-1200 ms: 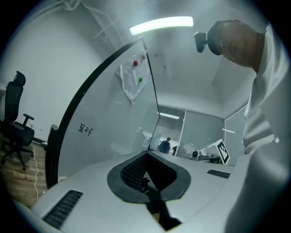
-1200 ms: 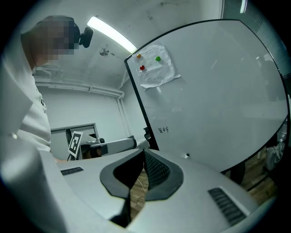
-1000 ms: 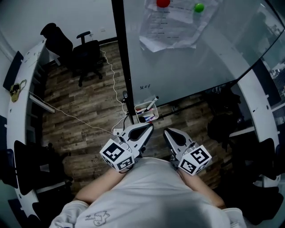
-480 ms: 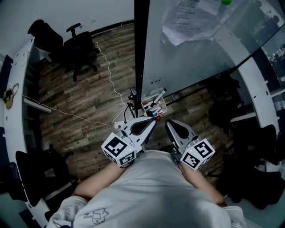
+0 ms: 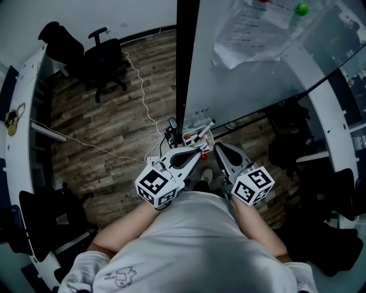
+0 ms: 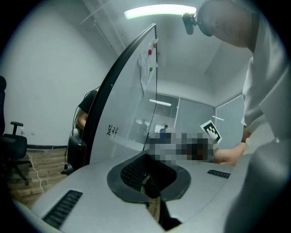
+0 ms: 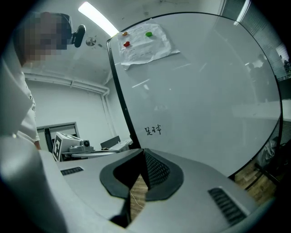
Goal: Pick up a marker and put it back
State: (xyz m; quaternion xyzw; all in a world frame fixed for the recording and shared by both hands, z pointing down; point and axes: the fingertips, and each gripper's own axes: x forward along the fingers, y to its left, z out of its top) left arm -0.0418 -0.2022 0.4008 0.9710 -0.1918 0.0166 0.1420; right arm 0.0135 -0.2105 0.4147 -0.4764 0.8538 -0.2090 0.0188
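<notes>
Head view: the marker tray (image 5: pixel 197 138) hangs at the whiteboard's (image 5: pixel 246 74) lower left corner, mid-frame, with the markers (image 5: pixel 204 126) standing in it, none lifted out. Against 1.0 s ago, both grippers have closed in on it. The left gripper (image 5: pixel 198 152) now has its tip just below the tray, and the right gripper (image 5: pixel 218 147) has come up beside the tray's right edge. Read: approach nearly finished, pick-up not begun, and the jaws must part before any marker can be taken. Paper sheets (image 5: pixel 251 31) with a green magnet (image 5: pixel 301 9) sit at upper right; their print is too small to read. Left gripper view: left gripper (image 6: pixel 150 179) jaws pressed together, nothing between them. The whiteboard (image 6: pixel 132 113) is seen nearly edge-on, with a small handwritten mark (image 6: pixel 112 131), not legible. Tray out of view. Right gripper view: right gripper (image 7: pixel 142 175) jaws pressed together and empty, floor showing through the slit below. The same handwritten mark (image 7: pixel 153 130) is at centre, two or three characters, unreadable.
</notes>
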